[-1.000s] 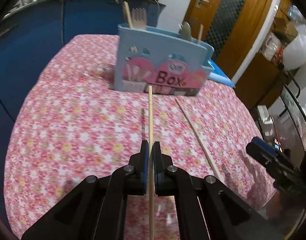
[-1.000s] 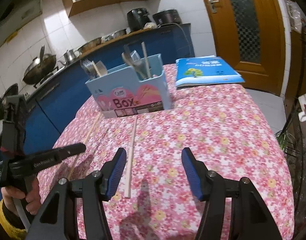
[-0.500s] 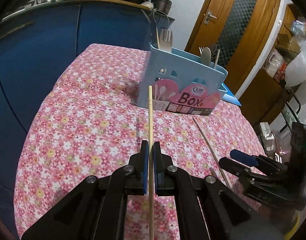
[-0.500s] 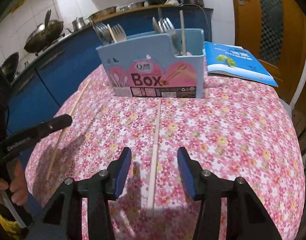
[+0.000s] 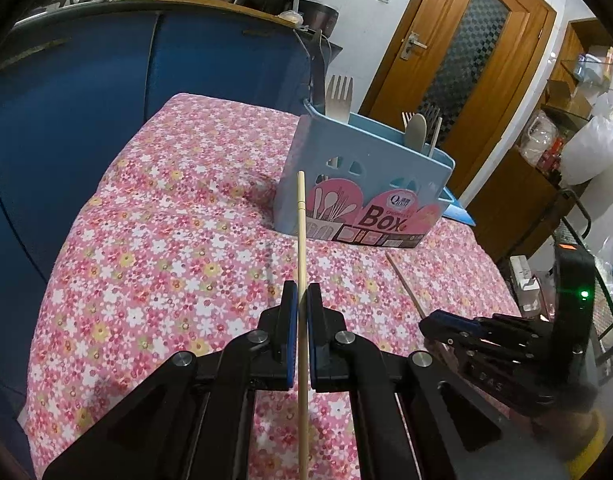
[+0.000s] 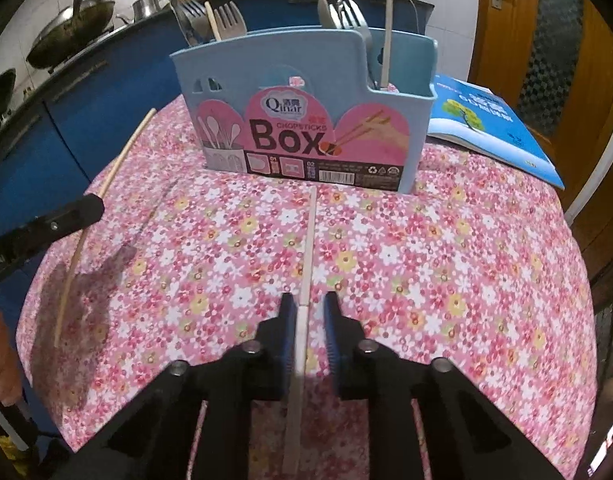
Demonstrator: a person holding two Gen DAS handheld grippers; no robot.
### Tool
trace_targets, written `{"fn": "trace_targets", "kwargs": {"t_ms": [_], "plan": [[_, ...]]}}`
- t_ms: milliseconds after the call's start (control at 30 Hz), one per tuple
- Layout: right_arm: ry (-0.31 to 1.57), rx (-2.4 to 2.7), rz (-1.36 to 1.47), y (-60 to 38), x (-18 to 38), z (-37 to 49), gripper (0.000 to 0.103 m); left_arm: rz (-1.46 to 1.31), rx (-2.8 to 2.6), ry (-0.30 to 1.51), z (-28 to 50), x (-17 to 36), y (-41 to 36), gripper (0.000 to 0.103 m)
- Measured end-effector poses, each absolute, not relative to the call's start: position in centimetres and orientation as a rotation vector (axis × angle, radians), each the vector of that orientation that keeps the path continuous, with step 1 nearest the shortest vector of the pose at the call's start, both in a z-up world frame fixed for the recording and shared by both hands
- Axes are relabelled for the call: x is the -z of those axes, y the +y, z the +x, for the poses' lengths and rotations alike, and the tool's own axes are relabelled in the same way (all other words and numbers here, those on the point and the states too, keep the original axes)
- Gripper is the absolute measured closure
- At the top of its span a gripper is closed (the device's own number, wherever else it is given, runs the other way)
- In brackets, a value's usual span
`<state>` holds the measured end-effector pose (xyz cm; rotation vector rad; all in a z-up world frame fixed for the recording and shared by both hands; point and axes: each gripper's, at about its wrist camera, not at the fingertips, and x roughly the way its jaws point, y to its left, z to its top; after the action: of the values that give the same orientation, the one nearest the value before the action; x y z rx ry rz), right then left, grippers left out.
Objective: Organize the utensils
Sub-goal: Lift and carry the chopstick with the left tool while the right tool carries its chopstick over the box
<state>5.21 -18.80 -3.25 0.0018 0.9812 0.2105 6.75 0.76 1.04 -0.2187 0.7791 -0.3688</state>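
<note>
The left gripper is clamped on a chopstick, which sticks out ahead of it, lifted off the table. The right gripper is low over the near part of the table, its jaws closing around a second chopstick that lies flat on the cloth, its far tip just short of the box. The left pad looks against this chopstick; a gap shows at the right pad, so the grip is not yet made.

To do this step well, the right gripper should finish closing with the chopstick centred between the pads and lying along the fingers, as it does now. The pads need to sit low enough to catch so thin a stick without dragging on the cloth. The grasp is near the stick's near end, so the long free end will likely droop or swing; a slow, level lift would help.

The box stands toward the far edge of the table, forks and other utensils upright in its compartments, with a chopstick already in the lower right-hand compartment. A blue booklet lies beside the box at the far right corner. The cloth between the grippers and the box is bare, so there is room to go forward. The two grippers are near each other at the near edge, so they risk crossing sticks. Blue cabinets close off the left side beyond the table edge.
</note>
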Motion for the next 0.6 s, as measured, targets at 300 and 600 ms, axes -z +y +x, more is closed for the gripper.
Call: {"fn": "trace_targets", "kwargs": {"t_ms": [300, 600], "plan": [[0.970, -0.267, 0.132, -20.0, 2.6, 4.4, 0.095, -0.241, 0.432, 0.760, 6.3, -1.7, 0.0, 0.101], [0.815, -0.317, 0.247, -21.8, -0.8, 1.3, 0.095, -0.263, 0.479, 0.685, 5.2, -3.6, -0.2, 0.101]]}}
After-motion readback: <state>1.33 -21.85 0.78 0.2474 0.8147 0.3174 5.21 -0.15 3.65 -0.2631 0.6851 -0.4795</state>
